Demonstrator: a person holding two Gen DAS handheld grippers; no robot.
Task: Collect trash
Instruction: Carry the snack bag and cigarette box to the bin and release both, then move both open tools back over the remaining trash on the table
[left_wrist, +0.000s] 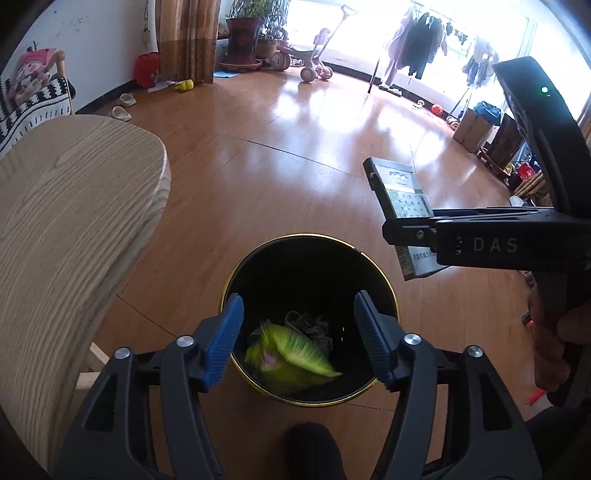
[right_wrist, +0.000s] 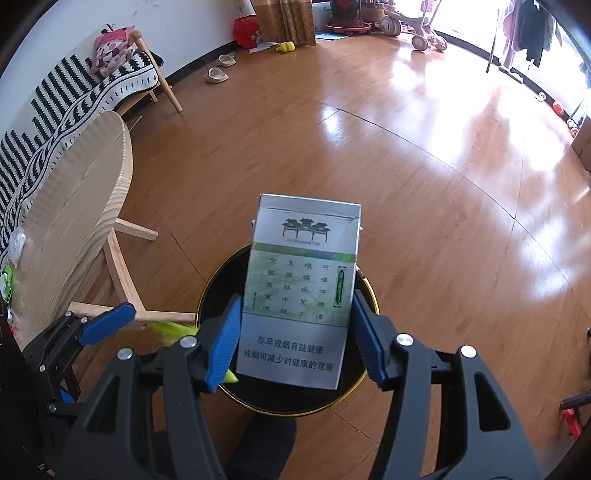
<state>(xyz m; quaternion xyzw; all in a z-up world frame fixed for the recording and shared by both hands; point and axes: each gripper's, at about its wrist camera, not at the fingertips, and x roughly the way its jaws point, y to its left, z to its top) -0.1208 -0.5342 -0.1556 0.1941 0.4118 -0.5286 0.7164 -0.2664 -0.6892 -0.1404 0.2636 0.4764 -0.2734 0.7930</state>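
Right gripper jaws pinch grey-green cardboard cigarette pack above round black gold-rimmed bin; left gripper jaws spread, empty. Risk: off-centre release, pack clips rim, lands on floor.

Wooden floor under my tongs, with a round table at my nine o'clock

The glossy wood floor carries my black gold-rimmed bin dead ahead at twelve; the pale round table stands on it at nine, its legs planted just beside the bin; two slippers and a yellow toy lie far off near eleven; a child's tricycle sits at twelve by the window.
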